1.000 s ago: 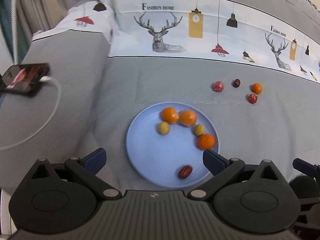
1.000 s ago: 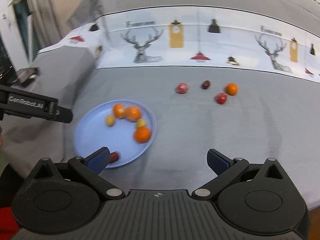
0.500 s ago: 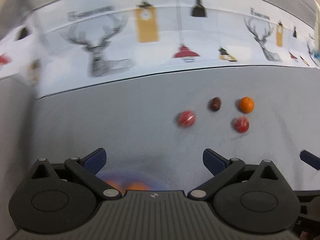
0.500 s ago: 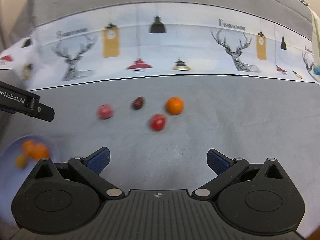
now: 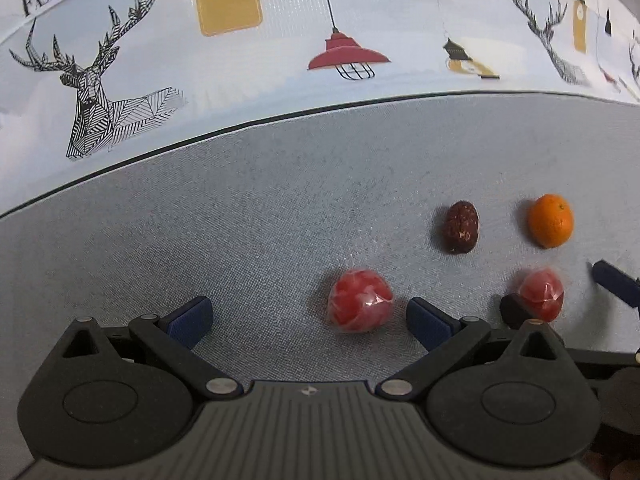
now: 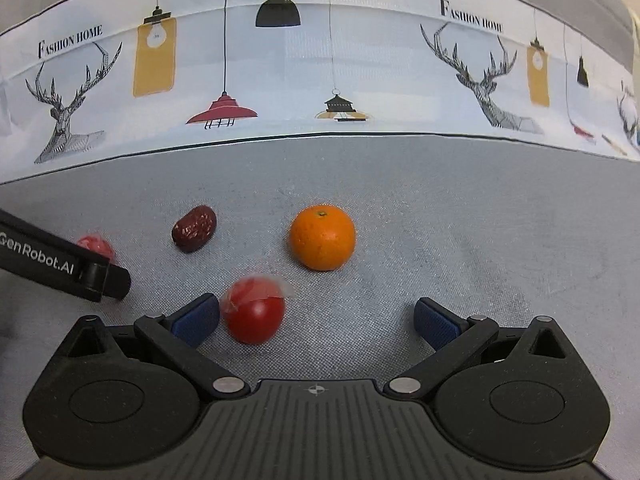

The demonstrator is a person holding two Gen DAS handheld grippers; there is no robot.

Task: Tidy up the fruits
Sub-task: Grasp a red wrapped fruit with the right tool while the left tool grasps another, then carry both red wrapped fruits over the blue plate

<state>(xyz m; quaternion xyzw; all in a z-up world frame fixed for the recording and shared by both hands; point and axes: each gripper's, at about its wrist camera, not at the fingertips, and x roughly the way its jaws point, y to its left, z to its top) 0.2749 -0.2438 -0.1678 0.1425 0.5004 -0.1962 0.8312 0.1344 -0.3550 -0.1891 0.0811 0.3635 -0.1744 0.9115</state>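
Wrapped red fruit (image 5: 359,300) between spread left jaws, nearer right pad.

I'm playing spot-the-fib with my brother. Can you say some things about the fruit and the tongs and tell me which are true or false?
1. Both tongs are open. True: the left tongs and right tongs hold nothing.
2. The orange sits on a blue plate. False: it lies on the grey cloth.
3. Two red fruits are wrapped in clear plastic. True: one near the left tongs, one near the right.
4. The dark date touches the orange. False: they lie apart.
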